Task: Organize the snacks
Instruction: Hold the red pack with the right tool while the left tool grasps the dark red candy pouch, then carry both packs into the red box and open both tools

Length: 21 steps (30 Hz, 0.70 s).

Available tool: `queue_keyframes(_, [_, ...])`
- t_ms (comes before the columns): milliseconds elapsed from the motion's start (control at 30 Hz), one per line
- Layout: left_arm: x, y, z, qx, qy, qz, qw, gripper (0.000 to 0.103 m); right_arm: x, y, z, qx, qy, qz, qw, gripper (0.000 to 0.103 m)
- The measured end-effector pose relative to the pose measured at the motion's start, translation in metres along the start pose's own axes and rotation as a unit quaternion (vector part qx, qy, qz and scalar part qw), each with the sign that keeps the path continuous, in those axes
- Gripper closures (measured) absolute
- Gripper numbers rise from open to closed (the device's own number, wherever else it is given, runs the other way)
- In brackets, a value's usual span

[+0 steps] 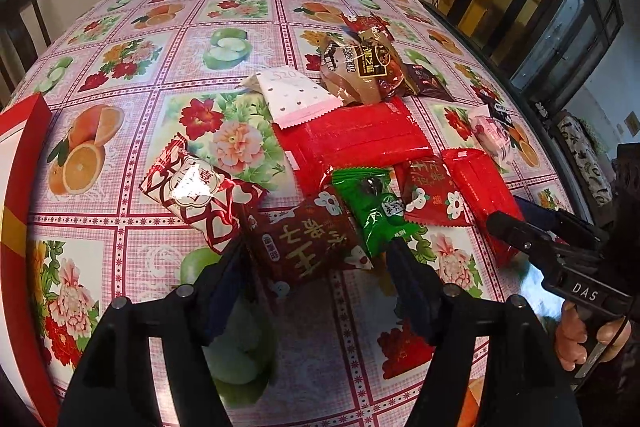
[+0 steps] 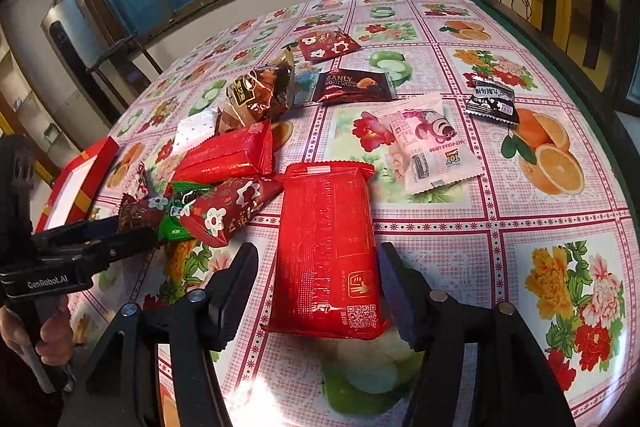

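A heap of snack packets lies on the fruit-print tablecloth [image 1: 240, 7]. My left gripper [image 1: 318, 251] stands open, its fingers on either side of a dark red packet with gold characters [image 1: 304, 243]. A green packet [image 1: 376, 203] overlaps that packet's right end. My right gripper [image 2: 318, 255] is open around a long red packet [image 2: 328, 247], with a gap showing at the left pad. In the left wrist view the right gripper [image 1: 508, 215] is by that red packet [image 1: 480, 187]. In the right wrist view the left gripper [image 2: 136, 227] reaches into the pile.
A red box [image 1: 20, 167] stands at the table's left edge. Also on the cloth are a heart-patterned packet [image 1: 200, 195], a big red packet [image 1: 352, 135], a brown bread bag [image 1: 360, 67], a pink cartoon packet [image 2: 432, 143] and a black packet [image 2: 492, 103]. A window runs behind.
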<state>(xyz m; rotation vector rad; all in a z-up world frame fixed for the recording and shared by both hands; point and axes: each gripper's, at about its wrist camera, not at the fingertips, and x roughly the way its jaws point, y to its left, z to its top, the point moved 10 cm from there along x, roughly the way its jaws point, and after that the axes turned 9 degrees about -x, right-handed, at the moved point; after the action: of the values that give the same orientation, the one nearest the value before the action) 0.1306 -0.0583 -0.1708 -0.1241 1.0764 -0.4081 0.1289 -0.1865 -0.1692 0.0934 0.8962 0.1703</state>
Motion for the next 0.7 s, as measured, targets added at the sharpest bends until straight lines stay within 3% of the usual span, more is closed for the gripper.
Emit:
queue_keyframes(33, [0.001,-0.003,0.000,0.004,0.001,-0.001,1.0000,0.035,0.001,0.000,-0.001,-0.010,0.006,-0.020,1.000,0.038])
queue_keyframes(167, [0.003,-0.011,0.000,0.011,0.004,-0.009,0.9999,0.058,0.007,0.002,-0.002,-0.063,0.035,-0.121,0.990,0.041])
queue_keyframes(200, [0.003,-0.012,0.000,0.012,0.005,-0.015,0.9998,0.058,0.007,0.003,-0.002,-0.066,0.035,-0.130,0.989,0.044])
queue_keyframes(233, [0.003,-0.013,0.001,0.011,0.005,-0.023,0.9997,0.059,0.007,0.004,-0.002,-0.064,0.034,-0.128,0.989,0.051])
queue_keyframes(333, [0.004,-0.014,0.002,0.001,0.005,-0.039,0.9992,0.062,0.007,0.003,-0.003,-0.056,0.032,-0.117,0.991,0.053])
queue_keyframes(700, [0.000,-0.026,0.003,-0.001,-0.018,-0.055,0.9983,0.067,-0.014,-0.002,-0.022,-0.019,0.032,-0.087,0.995,0.054])
